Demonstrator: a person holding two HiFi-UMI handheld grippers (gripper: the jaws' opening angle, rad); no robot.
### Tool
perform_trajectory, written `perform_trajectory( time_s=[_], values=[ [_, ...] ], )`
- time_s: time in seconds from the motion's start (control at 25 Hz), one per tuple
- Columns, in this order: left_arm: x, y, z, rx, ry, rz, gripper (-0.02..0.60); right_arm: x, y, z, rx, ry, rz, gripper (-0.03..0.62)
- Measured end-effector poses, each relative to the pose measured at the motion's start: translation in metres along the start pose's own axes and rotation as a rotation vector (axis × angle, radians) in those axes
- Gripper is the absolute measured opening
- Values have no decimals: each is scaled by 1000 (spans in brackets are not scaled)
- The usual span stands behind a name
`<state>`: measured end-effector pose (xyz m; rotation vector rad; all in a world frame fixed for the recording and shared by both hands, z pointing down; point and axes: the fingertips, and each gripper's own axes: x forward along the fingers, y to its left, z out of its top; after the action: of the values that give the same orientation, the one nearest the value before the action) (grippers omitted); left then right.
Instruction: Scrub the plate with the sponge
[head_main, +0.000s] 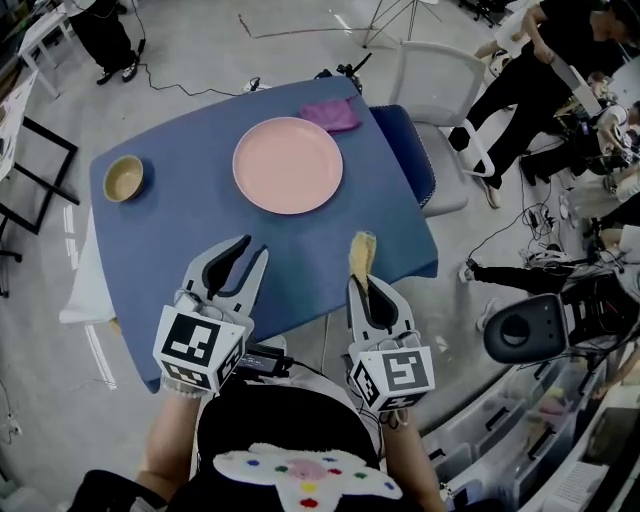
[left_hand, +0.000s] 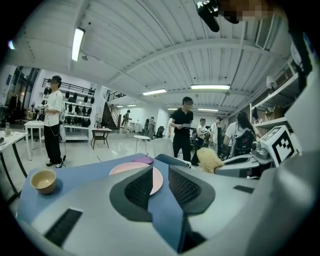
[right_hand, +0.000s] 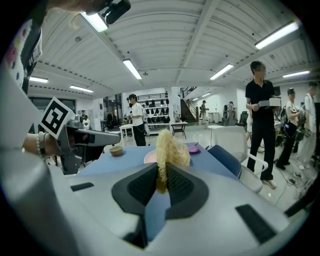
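Right gripper (head_main: 363, 262) clamped on fuzzy yellow sponge (head_main: 362, 253), held upright over the blue table (head_main: 180, 150). Left gripper (head_main: 243, 258) jaws apart, empty. Round smooth pink plate (head_main: 287, 164) sits mid-table, well apart from both.

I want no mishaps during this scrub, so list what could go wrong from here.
1. The plate lies loose on the table, and the left tongs are open and apart from it. Pushing on the plate with the sponge might slide it toward the cloth near the far edge.
2. The right tongs pinch the sponge only by its lower end, and most of it sticks out. Under pressure it may fold or slip free.
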<state>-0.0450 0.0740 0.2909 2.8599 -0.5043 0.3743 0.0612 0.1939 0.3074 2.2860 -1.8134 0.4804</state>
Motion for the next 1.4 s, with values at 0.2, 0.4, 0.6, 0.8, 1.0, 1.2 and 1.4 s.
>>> perform_trajectory(
  time_s=[0.2,0.4,0.6,0.8,1.0,1.2,1.4],
  values=[
    [25,31,-2,-30,17,9,97,38,-6,2,11,21,-9,40],
    [37,53,-6,-79,26,40,97,58,-5,0,16,44,-6,40],
    [44,65,-12,-93,37,62,97,71,-8,-2,10,56,0,40],
    [57,80,-16,-112,38,85,97,92,-15,-1,-7,64,17,40],
    [64,86,-24,-149,48,122,97,104,-22,-1,-19,79,52,40],
    [81,105,-33,-166,71,166,97,131,-29,-3,-36,108,85,40],
    [95,125,-47,-202,96,218,97,157,-33,-4,-66,137,130,40]
  ],
)
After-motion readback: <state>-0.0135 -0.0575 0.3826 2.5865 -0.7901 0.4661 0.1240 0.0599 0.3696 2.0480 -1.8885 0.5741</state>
